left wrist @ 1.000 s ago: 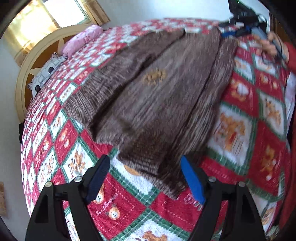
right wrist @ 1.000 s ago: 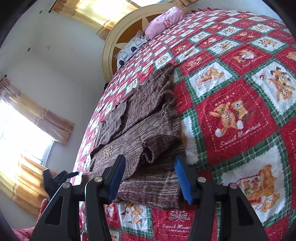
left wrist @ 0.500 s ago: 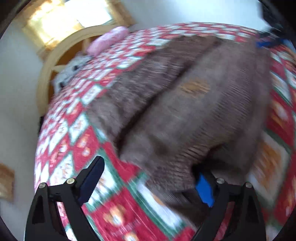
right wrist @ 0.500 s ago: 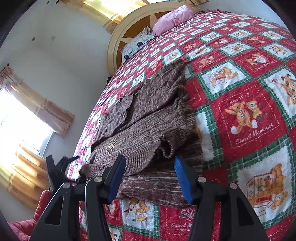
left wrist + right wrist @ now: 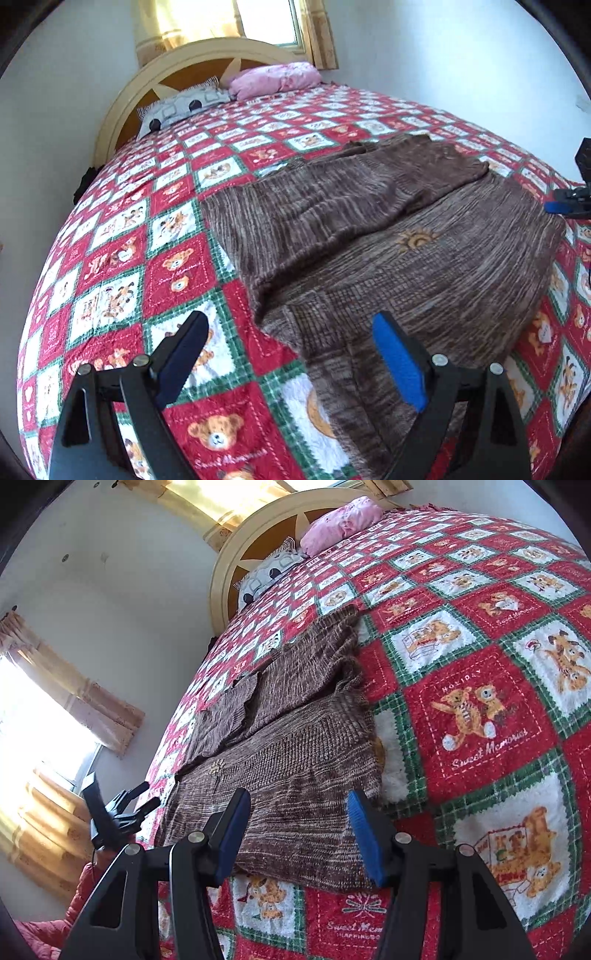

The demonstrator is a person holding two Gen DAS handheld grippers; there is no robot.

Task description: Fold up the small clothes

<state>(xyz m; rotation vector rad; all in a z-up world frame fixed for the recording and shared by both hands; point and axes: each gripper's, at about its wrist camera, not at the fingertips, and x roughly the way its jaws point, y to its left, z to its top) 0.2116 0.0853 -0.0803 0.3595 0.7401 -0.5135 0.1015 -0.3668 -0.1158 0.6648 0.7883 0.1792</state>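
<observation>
A brown knitted sweater (image 5: 424, 266) with a small sun emblem (image 5: 417, 238) lies flat on the quilted bed, one part folded over along its far side. My left gripper (image 5: 291, 354) stands wide open at the sweater's near corner; the cloth lies under the jaws and neither pad presses on it. In the right wrist view the sweater (image 5: 295, 746) stretches away from my right gripper (image 5: 295, 834), which hovers half open over its near edge, holding nothing. Each gripper shows in the other's view: the right gripper (image 5: 565, 206) at the far edge, the left gripper (image 5: 122, 808) at the left.
A red, green and white teddy-bear quilt (image 5: 177, 266) covers the bed. A pink pillow (image 5: 273, 79) and a grey patterned pillow (image 5: 181, 107) lie against the round wooden headboard (image 5: 122, 99). Curtained windows and white walls surround the bed. A red sleeve (image 5: 55, 923) shows low left.
My left gripper has rolled, opened wider and drawn off the sweater's corner. The bunched fold near my right gripper now lies flat. The right gripper has stayed put.
</observation>
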